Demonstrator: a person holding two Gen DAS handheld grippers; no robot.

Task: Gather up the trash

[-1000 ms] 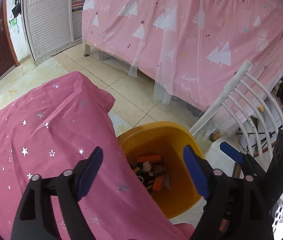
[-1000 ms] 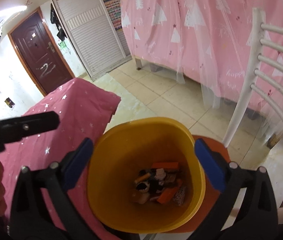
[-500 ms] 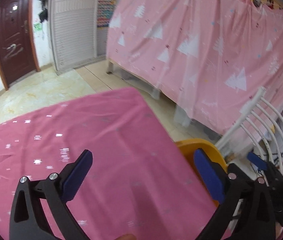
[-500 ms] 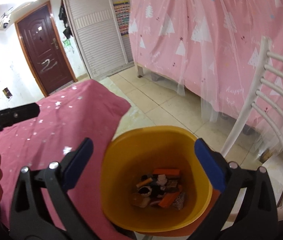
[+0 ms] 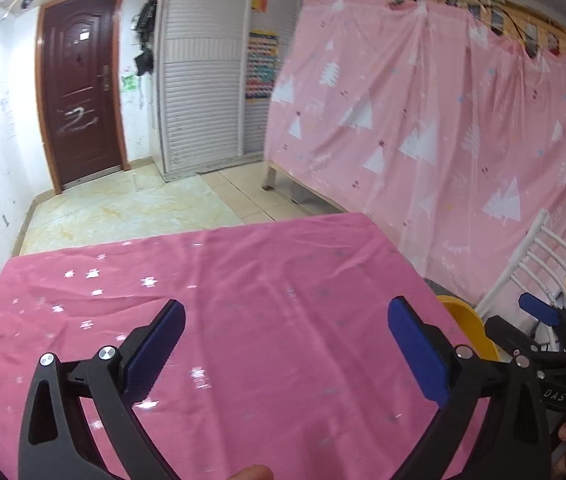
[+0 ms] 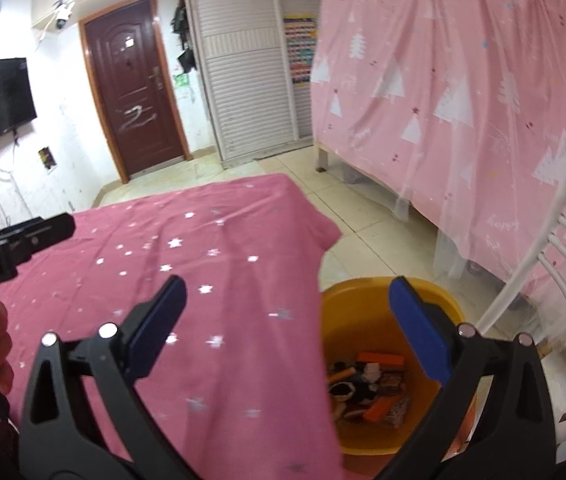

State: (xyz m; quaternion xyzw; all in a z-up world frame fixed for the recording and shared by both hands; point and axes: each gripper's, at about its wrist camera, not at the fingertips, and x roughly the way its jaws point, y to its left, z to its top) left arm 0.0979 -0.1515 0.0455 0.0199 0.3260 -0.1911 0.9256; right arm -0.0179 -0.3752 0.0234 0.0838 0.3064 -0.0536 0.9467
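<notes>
the left gripper (image 5: 285, 344) is hanging over a table draped in a pink cloth (image 5: 243, 280), its flat blue rubber pads spread wide with only fabric showing between them. the cloth is lying matte and softly creased, sprinkled with small shiny silver stars. the right gripper (image 6: 287, 328) is standing just as wide, black plastic arms with round metal bolts, gripping nothing; one pad is sitting over the cloth, the other over the yellow bucket (image 6: 363, 296). that bucket, a smooth round plastic tub, is standing on the pale glossy tiled floor (image 6: 363, 220) just beside the table's corner, and the trash (image 6: 367, 392) is lying heaped at its bottom: crumpled wrappers and scraps in orange, black and white. just beside the bucket a white chair (image 6: 555, 264) with curved slats is standing. behind it a pink curtain (image 6: 463, 80) printed with white trees is hanging in loose folds, thin and slightly sheer at its hem. a dark brown panelled door (image 6: 135, 104) and white slatted shutters (image 6: 243, 80) are lining the far wall.
</notes>
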